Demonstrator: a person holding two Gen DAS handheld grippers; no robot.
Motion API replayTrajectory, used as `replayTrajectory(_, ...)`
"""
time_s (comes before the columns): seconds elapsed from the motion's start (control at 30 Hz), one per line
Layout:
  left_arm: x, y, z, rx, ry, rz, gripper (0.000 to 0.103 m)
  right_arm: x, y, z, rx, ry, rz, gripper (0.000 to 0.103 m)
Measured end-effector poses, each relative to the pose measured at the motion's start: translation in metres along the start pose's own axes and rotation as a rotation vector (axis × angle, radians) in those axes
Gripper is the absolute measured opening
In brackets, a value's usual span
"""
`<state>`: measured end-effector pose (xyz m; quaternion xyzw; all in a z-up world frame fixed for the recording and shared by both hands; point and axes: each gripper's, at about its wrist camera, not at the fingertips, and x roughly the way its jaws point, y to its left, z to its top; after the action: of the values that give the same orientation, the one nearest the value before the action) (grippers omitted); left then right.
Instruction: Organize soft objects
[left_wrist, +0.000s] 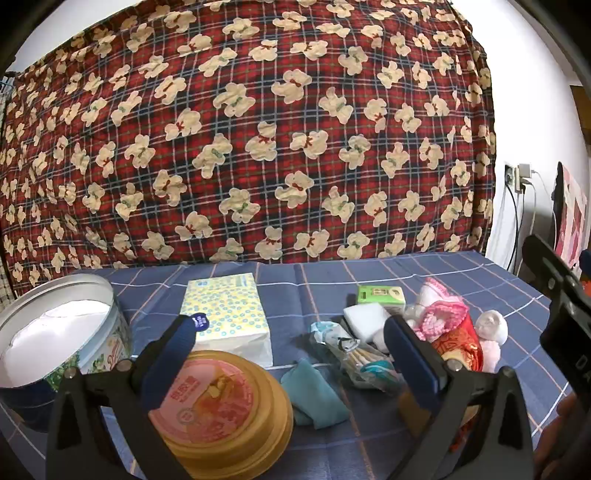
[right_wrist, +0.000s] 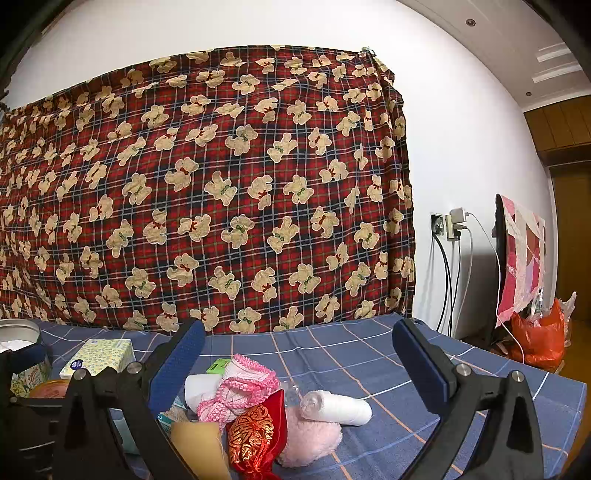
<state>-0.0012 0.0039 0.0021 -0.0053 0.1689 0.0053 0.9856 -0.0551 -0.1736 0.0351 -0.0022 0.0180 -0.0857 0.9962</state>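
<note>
The left gripper (left_wrist: 291, 339) and right gripper (right_wrist: 297, 345) both hover spread wide, gripping nothing. The heap of soft things, led by a pink crocheted cloth (right_wrist: 242, 387), lies right of the yellow dotted tissue pack (left_wrist: 227, 315). A folded teal cloth (left_wrist: 314, 393) sits just left of the heap, seemingly apart from it.

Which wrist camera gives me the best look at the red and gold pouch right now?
The right wrist view: the red and gold pouch lies close, between the open right gripper fingers, its gold pattern clear. In the left wrist view the pouch is partly hidden behind the left gripper's right finger.
</note>
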Motion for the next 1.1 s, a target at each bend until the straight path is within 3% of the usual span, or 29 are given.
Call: replayTrajectory(1.1, -0.0003, -0.0014, -0.0009, 0.002, -0.003, 0.001, 0.103, -0.0003, 0.0000, 0.0005, 0.001, -0.001, 0.001, 0.103)
